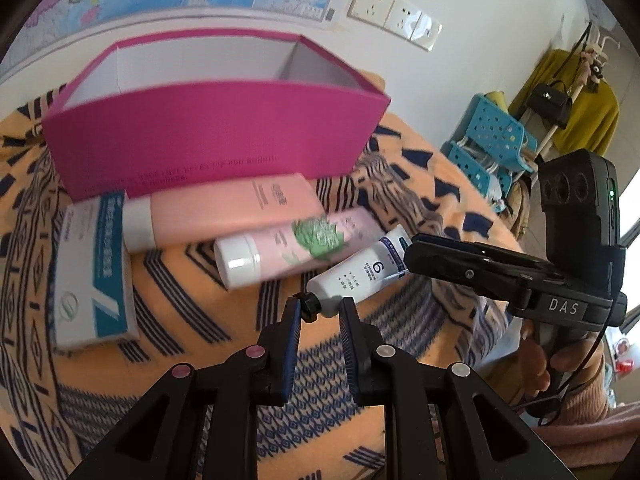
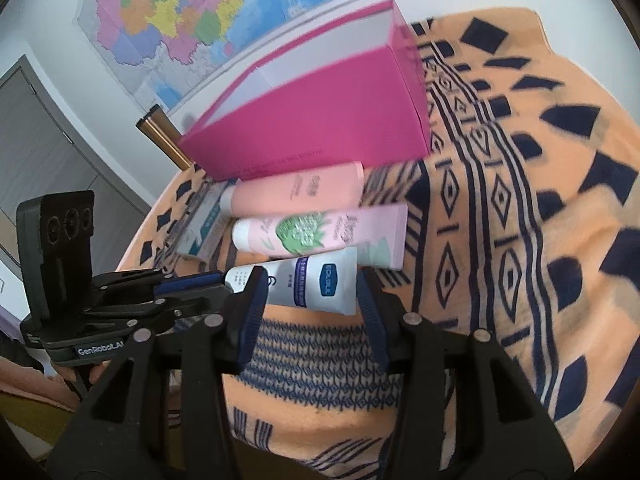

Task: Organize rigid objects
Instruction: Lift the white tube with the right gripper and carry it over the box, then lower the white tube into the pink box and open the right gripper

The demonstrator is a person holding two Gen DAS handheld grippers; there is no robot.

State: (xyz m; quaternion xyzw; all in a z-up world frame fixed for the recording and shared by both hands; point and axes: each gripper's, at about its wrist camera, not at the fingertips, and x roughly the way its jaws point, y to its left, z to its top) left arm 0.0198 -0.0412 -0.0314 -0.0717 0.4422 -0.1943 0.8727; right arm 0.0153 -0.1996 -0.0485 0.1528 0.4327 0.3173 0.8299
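Open magenta box (image 1: 216,136) standing on the patterned orange blanket (image 2: 520,208). In front, lying side by side: peach tube (image 1: 240,208), pink tube (image 1: 296,246), white tube (image 2: 316,284). Left gripper (image 1: 320,306) spread around its black cap; right gripper (image 2: 312,292) spread astride its flat end.

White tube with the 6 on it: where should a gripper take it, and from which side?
Best across the white tube's flat mid-body, from the table's near edge: it lies flat, and the pink tube crowds its far side. The left gripper brackets its black cap.
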